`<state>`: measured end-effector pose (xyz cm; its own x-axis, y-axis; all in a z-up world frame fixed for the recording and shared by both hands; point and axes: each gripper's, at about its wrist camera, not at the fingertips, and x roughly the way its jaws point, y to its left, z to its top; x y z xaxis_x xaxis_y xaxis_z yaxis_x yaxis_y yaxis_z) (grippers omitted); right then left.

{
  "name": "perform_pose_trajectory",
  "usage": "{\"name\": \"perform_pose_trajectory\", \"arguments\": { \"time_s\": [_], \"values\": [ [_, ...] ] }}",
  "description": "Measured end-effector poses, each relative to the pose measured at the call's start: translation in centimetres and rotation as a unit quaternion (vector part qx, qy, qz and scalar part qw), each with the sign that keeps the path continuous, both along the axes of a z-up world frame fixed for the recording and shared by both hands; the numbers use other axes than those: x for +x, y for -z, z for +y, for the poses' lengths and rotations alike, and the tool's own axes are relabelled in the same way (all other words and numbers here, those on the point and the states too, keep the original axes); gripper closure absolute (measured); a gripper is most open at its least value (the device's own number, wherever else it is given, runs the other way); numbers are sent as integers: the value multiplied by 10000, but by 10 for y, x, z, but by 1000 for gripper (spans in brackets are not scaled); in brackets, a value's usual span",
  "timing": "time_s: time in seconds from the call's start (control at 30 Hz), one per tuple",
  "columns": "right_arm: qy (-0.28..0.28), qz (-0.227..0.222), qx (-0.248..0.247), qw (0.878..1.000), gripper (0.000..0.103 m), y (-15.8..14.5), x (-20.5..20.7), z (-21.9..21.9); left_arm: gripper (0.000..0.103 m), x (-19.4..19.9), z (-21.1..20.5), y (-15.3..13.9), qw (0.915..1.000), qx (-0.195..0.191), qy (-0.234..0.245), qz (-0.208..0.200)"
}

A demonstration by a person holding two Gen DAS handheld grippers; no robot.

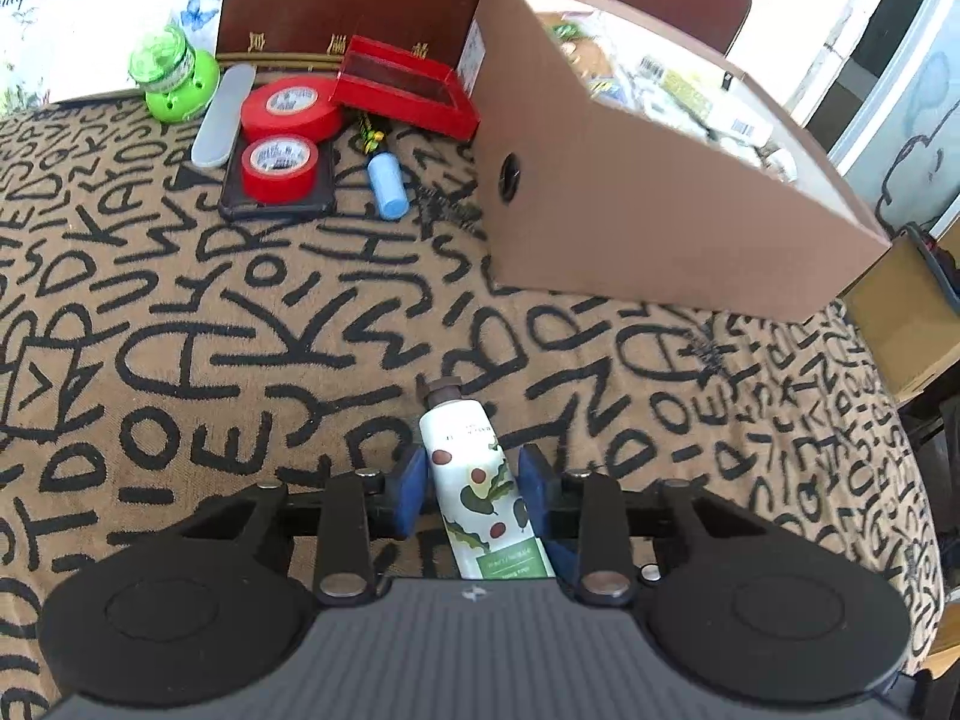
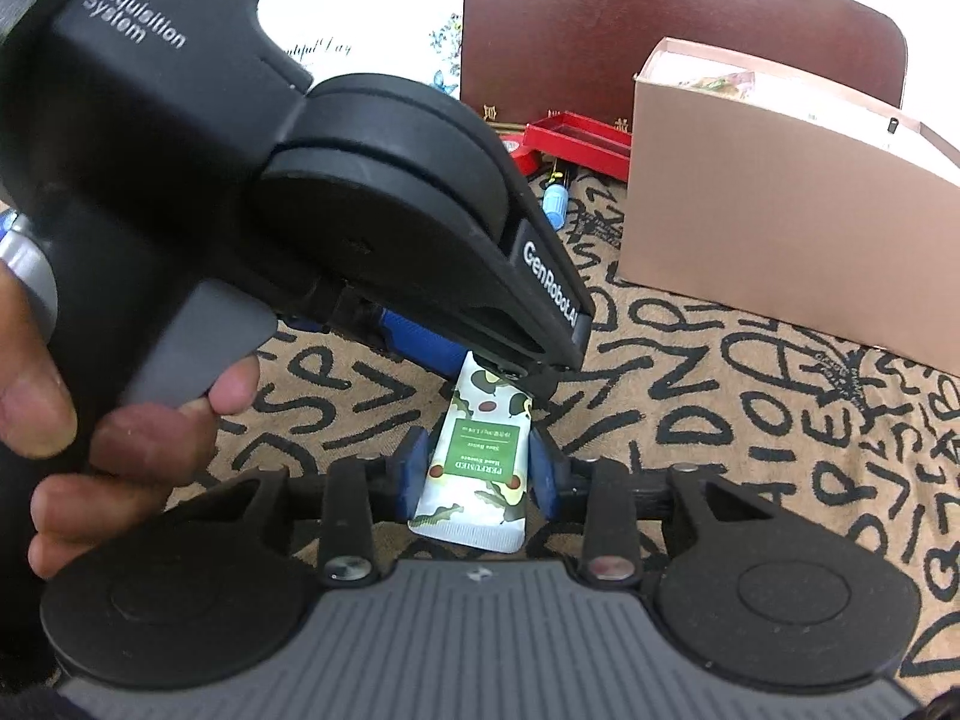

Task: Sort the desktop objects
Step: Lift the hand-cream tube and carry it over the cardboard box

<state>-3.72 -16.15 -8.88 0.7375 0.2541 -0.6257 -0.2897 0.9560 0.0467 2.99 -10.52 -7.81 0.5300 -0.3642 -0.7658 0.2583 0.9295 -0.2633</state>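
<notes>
Blue-padded jaws of the left gripper (image 1: pixel 474 483) are clamped on the hand cream tube (image 1: pixel 477 480) mid-body, cap pointing forward and away from the wrist, toward the cardboard box (image 1: pixel 660 192). Right gripper (image 2: pixel 477 471) sits at the same tube's crimped tail end (image 2: pixel 474 498), pads on both sides; they look touching or nearly so, can't tell if it's actually squeezing. So both grippers are on one tube, left nearer the cap, right nearer the tail, tube's long axis running roughly along both finger lines. Tube looks held just above the lettered tablecloth (image 1: pixel 180 360), though contact underneath is hidden. My read: this is a handover or a two-handed carry, and the box is the likely destination. Relative to the box: tube is in front of its near long wall and well apart, cap aimed toward it. Box is open-topped and already holds mixed packets. Left of the box: red tray (image 1: pixel 402 90) touching or just beside its corner, two red tape rolls (image 1: pixel 282 138) stacked near a dark flat case, a blue cylinder (image 1: pixel 387 186), a grey flat case (image 1: pixel 222 114), and a green jar (image 1: pixel 174 75) farthest out. Cloth between tube and box is clear of objects. Main obstacle is the box wall: tube has to go up over the rim, not straight in.
</notes>
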Motion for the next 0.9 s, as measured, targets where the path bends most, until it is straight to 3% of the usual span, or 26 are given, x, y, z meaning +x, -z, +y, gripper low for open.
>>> {"name": "perform_pose_trajectory", "arguments": {
  "time_s": [0.33, 0.53, 0.7, 0.9],
  "values": [
    [233, -981, 53, 9949, 68, -56, -2, -19, 69, -15, -26, -74, 9936, -199, 225, -1086],
    [430, -1544, 42, 9871, 68, -88, 16, -36, 69, 3, -52, -116, 9855, -281, 413, -1622],
    [603, -1827, -5, 9813, 68, -105, 44, -48, 69, 31, -70, -133, 9825, -434, 506, -1741],
    [801, -1869, 37, 9791, 68, -110, 86, -63, 70, 67, -92, -142, 9806, -499, 608, -1796]
  ]
}}
